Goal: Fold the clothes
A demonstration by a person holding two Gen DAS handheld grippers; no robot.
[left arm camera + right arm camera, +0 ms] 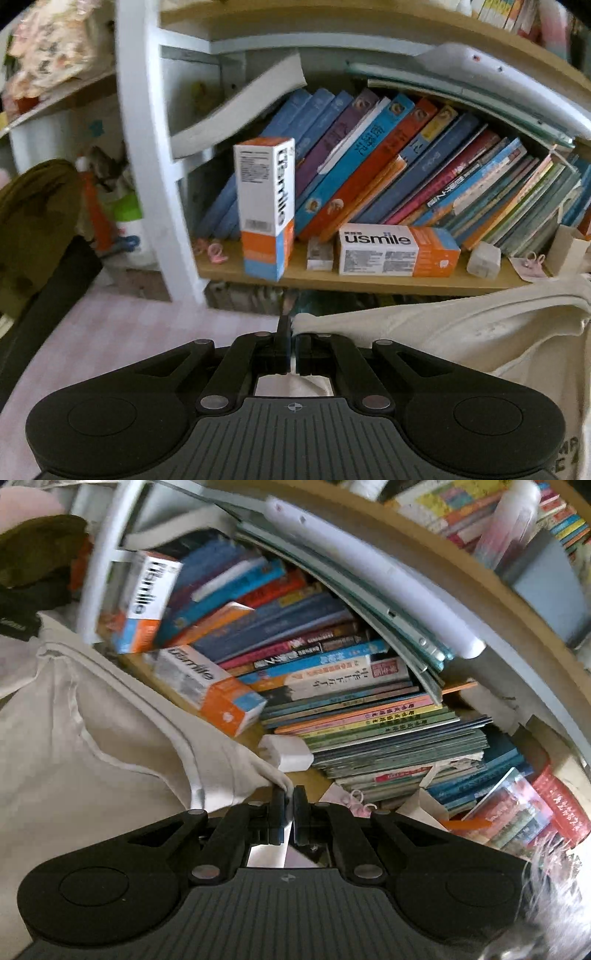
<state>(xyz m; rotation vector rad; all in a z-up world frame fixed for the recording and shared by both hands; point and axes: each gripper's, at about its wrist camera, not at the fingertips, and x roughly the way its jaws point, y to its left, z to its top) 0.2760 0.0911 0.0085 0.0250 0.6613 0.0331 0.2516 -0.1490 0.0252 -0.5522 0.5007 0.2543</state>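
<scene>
A cream-white garment (pixel 461 343) hangs stretched between my two grippers in front of a bookshelf. In the left wrist view my left gripper (pixel 291 332) is shut on a corner of the cloth, which spreads away to the right and sags below. In the right wrist view my right gripper (pixel 290 801) is shut on the opposite corner of the same garment (pixel 92 746), which fills the left side of that view with folds and a seam. Printed lettering shows on the cloth at the lower right of the left wrist view.
Close ahead is a wooden shelf (pixel 369 282) packed with leaning books (pixel 388 173) and two orange-and-white boxes (pixel 399 251). A white frame post (pixel 147 166) stands to the left. Pink checked bedding (pixel 122 332) lies below. A dark olive garment (pixel 33 221) sits at the far left.
</scene>
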